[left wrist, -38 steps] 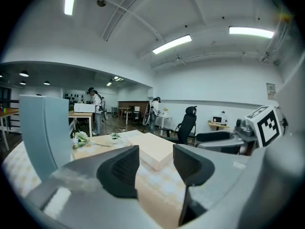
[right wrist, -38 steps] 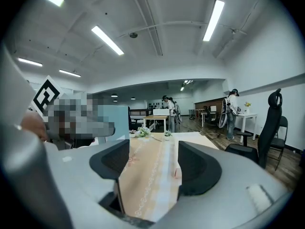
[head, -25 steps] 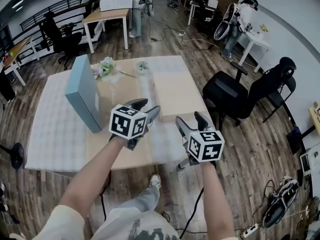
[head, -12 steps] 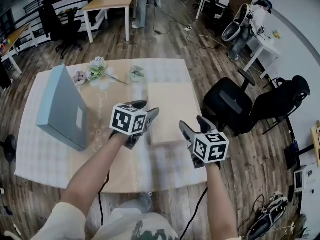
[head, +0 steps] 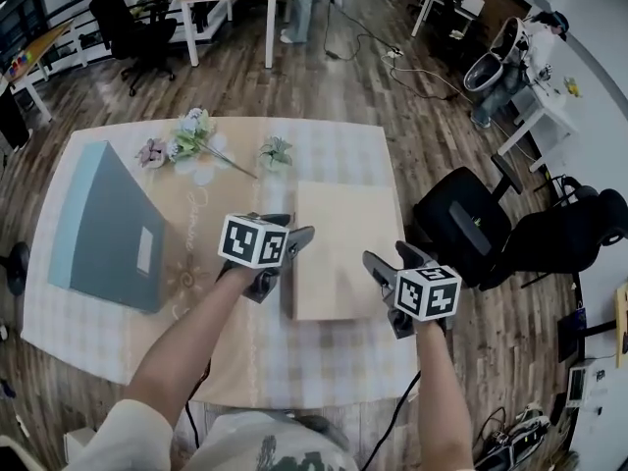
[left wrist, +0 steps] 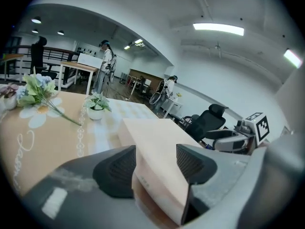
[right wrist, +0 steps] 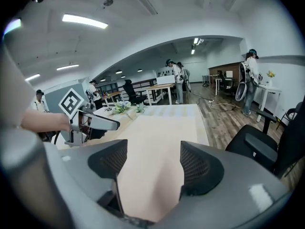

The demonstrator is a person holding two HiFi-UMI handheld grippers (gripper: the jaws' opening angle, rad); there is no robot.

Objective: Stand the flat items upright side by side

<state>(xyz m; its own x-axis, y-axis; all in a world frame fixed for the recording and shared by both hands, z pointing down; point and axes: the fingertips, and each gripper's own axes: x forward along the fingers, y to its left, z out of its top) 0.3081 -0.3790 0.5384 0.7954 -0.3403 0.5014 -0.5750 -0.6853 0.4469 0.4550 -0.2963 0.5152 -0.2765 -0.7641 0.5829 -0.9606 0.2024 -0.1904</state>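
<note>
Beige box (head: 339, 248) flat, long axis away; left tongs (head: 293, 226) just widening, right tongs (head: 386, 253) wide, both loosely astride.

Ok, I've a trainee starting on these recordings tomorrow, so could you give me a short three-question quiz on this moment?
1. True or false: the beige box lies flat.
2. Which item already stands upright? A) the blue-grey box B) the beige box C) neither
3. Is the left gripper or the right gripper gripping anything?
Key: 1 true. 2 A. 3 No: both are open, their jaws having just opened wider; the beige box shows between each pair, but no pad presses on it.
</note>
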